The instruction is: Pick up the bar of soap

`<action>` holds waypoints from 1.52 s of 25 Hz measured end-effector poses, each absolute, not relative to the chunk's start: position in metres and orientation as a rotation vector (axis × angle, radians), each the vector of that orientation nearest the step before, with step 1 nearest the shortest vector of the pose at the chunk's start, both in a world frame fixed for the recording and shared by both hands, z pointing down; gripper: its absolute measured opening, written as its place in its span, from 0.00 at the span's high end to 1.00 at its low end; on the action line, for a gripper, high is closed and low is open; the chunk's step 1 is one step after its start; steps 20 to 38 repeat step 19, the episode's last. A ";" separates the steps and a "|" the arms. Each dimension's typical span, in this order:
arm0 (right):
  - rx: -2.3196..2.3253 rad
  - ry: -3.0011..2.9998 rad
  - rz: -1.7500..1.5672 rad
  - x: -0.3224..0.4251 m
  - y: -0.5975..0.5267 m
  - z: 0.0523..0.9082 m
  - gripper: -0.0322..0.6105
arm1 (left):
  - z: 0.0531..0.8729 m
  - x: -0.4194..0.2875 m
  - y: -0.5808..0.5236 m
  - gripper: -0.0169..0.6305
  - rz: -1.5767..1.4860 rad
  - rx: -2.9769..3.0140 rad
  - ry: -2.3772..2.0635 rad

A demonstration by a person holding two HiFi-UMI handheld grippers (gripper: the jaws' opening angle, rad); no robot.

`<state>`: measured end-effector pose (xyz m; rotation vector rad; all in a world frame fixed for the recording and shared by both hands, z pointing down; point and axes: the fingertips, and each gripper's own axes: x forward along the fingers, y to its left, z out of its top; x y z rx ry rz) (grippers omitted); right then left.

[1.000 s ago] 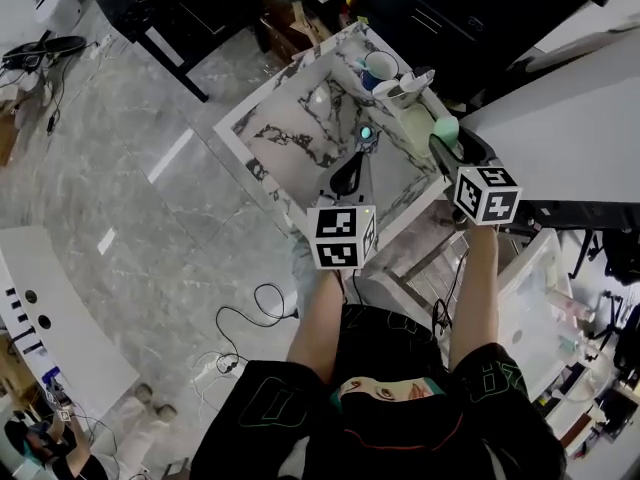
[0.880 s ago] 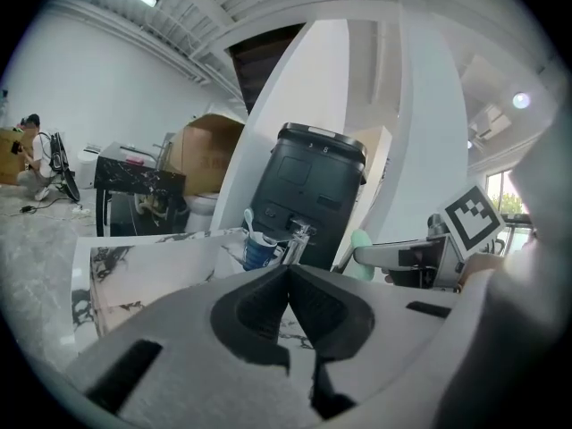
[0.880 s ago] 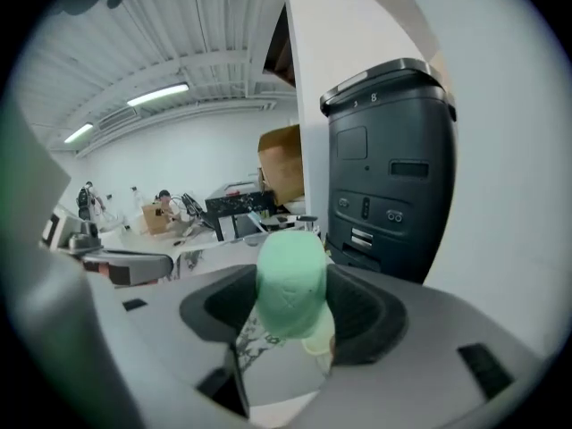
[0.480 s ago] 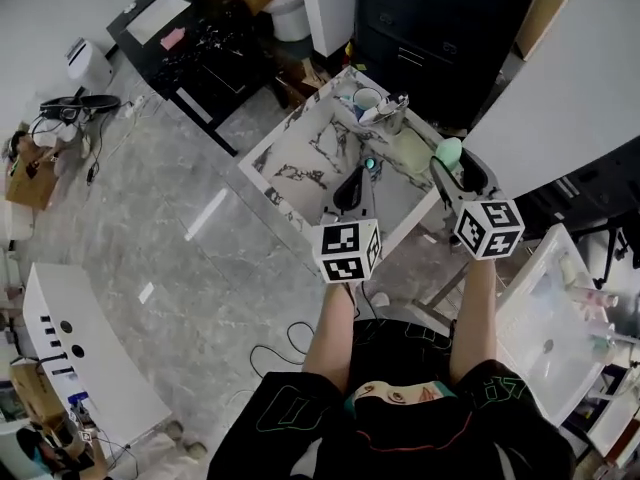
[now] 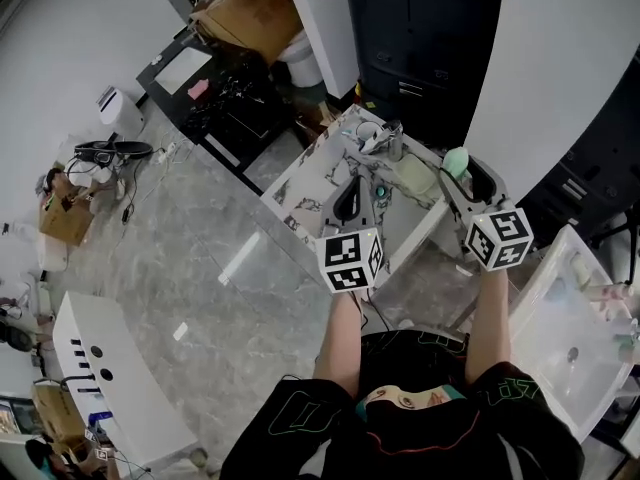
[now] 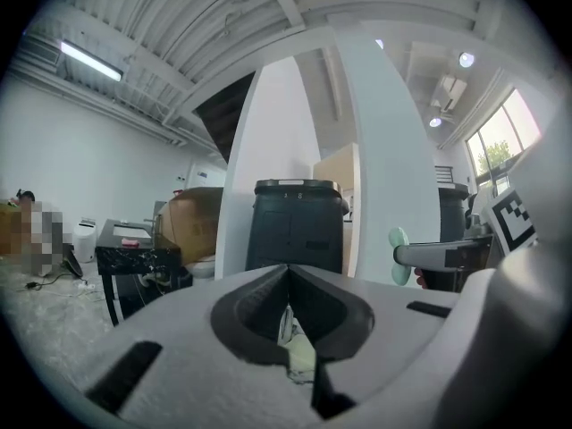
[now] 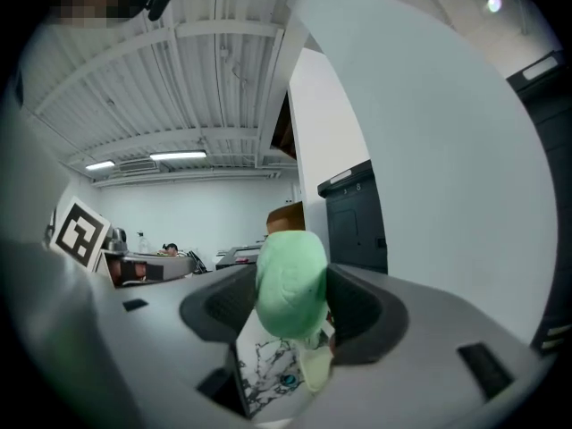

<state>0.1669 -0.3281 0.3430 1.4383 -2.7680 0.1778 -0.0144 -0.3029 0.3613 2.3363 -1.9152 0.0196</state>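
The right gripper [image 7: 291, 295] holds the soap [image 7: 290, 282], a pale green bar, with its dark fingers [image 7: 362, 315] pressed to the bar's two sides. In the right gripper view the bar fills the centre of the frame. Marble counter [image 7: 266, 366] shows beneath it through the gap, so the soap is off the surface.

In the head view the soap [image 5: 456, 161] sits at the tip of the right gripper [image 5: 458, 166], right of centre in the upper half of the frame, over the counter's [image 5: 312, 175] right end. A cup [image 5: 367, 131] and a pale dish [image 5: 412, 176] lie on the counter nearby.

The left gripper [image 6: 288, 284] is empty. Its fingers [image 6: 250, 309] meet edge to edge with no gap at the tips. In the head view the left gripper [image 5: 351, 190] hangs over the middle of the counter, left of the right one. From the left gripper view the soap [image 6: 397, 256] appears at mid right.
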 end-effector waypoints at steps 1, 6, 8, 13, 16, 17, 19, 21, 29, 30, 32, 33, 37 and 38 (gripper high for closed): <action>1.435 -2.777 0.167 0.167 -0.327 0.341 0.56 | 0.359 -0.015 -0.301 0.96 0.021 2.338 -1.925; 1.418 -2.797 0.153 0.168 -0.325 0.341 0.56 | 0.353 -0.015 -0.296 0.96 0.032 2.341 -1.962; 1.414 -2.806 0.150 0.168 -0.326 0.341 0.56 | 0.353 -0.017 -0.294 0.96 0.040 2.337 -1.974; 1.403 -2.815 0.147 0.168 -0.328 0.343 0.56 | 0.356 -0.016 -0.293 0.96 0.058 2.327 -1.982; 1.394 -2.818 0.136 0.169 -0.329 0.344 0.56 | 0.357 -0.014 -0.294 0.96 0.060 2.329 -1.983; 1.390 -2.819 0.131 0.169 -0.329 0.344 0.56 | 0.357 -0.014 -0.294 0.96 0.060 2.328 -1.985; 1.383 -2.821 0.122 0.169 -0.330 0.343 0.56 | 0.356 -0.013 -0.295 0.96 0.060 2.326 -1.988; 1.383 -2.821 0.122 0.169 -0.330 0.343 0.56 | 0.356 -0.013 -0.295 0.96 0.060 2.326 -1.988; 1.383 -2.821 0.122 0.169 -0.330 0.343 0.56 | 0.356 -0.013 -0.295 0.96 0.060 2.326 -1.988; 1.383 -2.821 0.122 0.169 -0.330 0.343 0.56 | 0.356 -0.013 -0.295 0.96 0.060 2.326 -1.988; 1.383 -2.821 0.122 0.169 -0.330 0.343 0.56 | 0.356 -0.013 -0.295 0.96 0.060 2.326 -1.988; 1.383 -2.821 0.122 0.169 -0.330 0.343 0.56 | 0.356 -0.013 -0.295 0.96 0.060 2.326 -1.988; 1.383 -2.821 0.122 0.169 -0.330 0.343 0.56 | 0.356 -0.013 -0.295 0.96 0.060 2.326 -1.988; 1.383 -2.821 0.122 0.169 -0.330 0.343 0.56 | 0.356 -0.013 -0.295 0.96 0.060 2.326 -1.988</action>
